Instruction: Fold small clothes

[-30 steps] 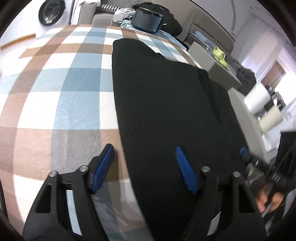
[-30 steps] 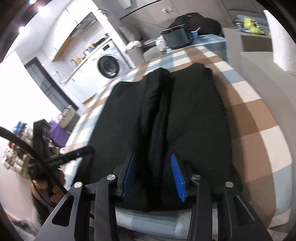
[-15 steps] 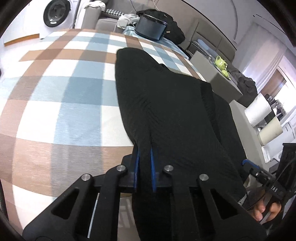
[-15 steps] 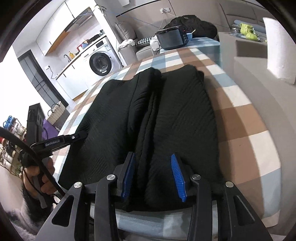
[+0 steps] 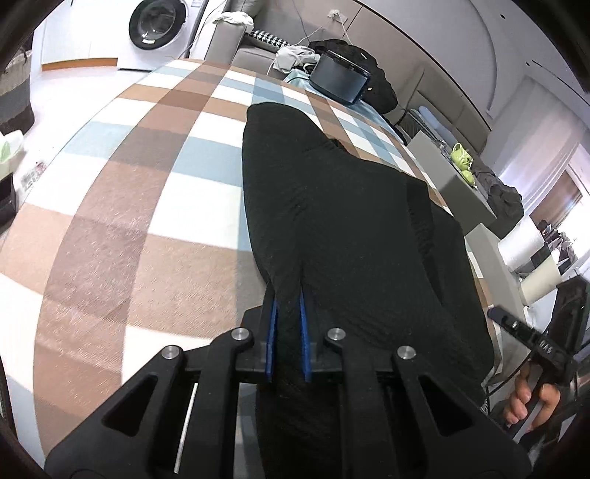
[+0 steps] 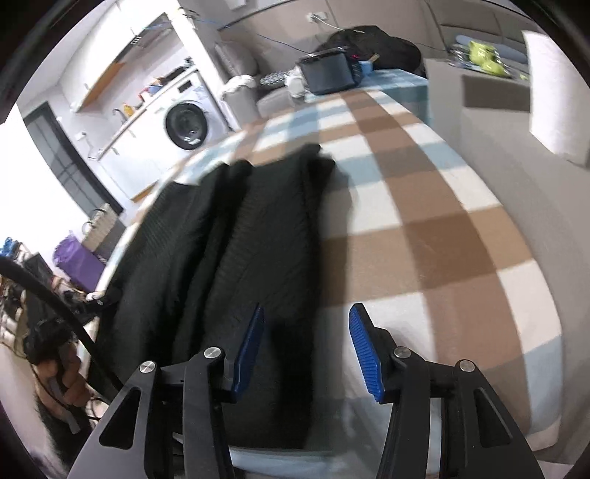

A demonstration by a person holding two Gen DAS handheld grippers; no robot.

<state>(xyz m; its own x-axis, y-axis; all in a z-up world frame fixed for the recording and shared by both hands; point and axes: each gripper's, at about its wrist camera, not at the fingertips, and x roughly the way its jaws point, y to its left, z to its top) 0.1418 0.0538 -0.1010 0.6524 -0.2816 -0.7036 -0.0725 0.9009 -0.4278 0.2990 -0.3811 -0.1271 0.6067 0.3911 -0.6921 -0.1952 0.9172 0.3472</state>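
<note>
A black knit garment (image 5: 343,221) lies lengthwise on a checked brown, blue and white blanket (image 5: 140,206). My left gripper (image 5: 287,306) is shut on the garment's near left edge, and the cloth rises in a ridge from the jaws. In the right wrist view the garment (image 6: 258,235) lies in long folded bands. My right gripper (image 6: 306,339) is open, its left pad over the garment's near right edge and its right pad over bare blanket (image 6: 424,228). It holds nothing.
A black box (image 5: 339,79) and dark bag sit at the blanket's far end. A washing machine (image 5: 156,31) stands at the back left. A grey side table (image 5: 453,184) with green items is at the right. The other hand-held gripper (image 5: 531,342) shows at the right edge.
My left gripper closed on the garment's edge and lifted it into a ridge. My right gripper opened, let go of the folded cloth and shifted right off it.
</note>
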